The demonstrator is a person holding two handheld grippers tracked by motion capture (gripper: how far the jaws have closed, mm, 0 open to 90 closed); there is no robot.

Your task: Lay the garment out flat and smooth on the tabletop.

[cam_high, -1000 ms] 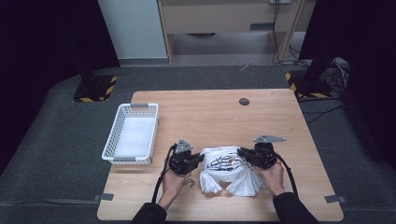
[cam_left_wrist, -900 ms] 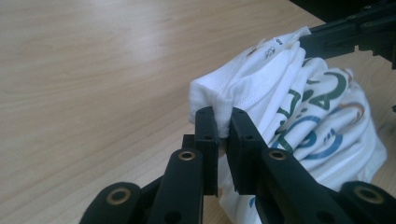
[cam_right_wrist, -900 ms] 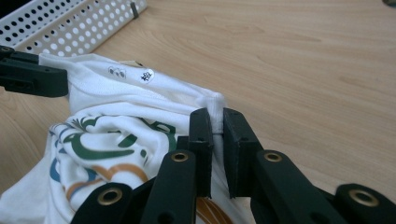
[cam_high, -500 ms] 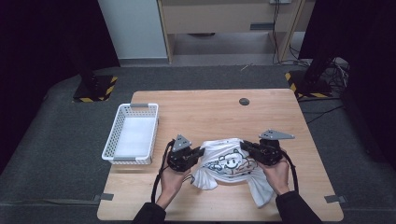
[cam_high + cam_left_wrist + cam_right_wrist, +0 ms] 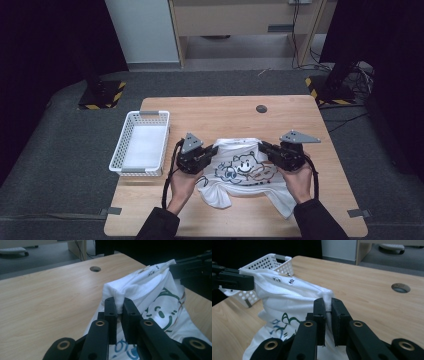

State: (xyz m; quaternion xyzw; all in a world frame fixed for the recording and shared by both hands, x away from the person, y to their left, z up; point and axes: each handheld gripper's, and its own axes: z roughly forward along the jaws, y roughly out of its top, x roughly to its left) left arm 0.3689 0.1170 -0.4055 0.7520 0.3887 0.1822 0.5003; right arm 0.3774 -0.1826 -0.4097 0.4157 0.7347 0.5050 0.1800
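A white T-shirt [image 5: 245,170] with a cartoon print hangs spread between both grippers above the wooden table [image 5: 235,112]; its lower part still rests on the tabletop. My left gripper [image 5: 212,152] is shut on the shirt's left shoulder, and the fold of cloth [image 5: 120,296] sits pinched between the black jaws of that gripper [image 5: 119,305]. My right gripper [image 5: 264,149] is shut on the other shoulder, with the seam of the shirt [image 5: 287,292] squeezed between the jaws of the right gripper [image 5: 327,305]. Both hands hold the shirt stretched between them, print toward me.
A white perforated basket [image 5: 142,142] stands at the table's left edge, also seen behind the shirt [image 5: 265,262]. A round cable hole [image 5: 261,108] lies at the far middle of the table. Dark stands with striped bases sit on the floor beyond.
Both grippers have risen and moved apart, lifting the bunched shirt off the table and stretching it open so the print shows.
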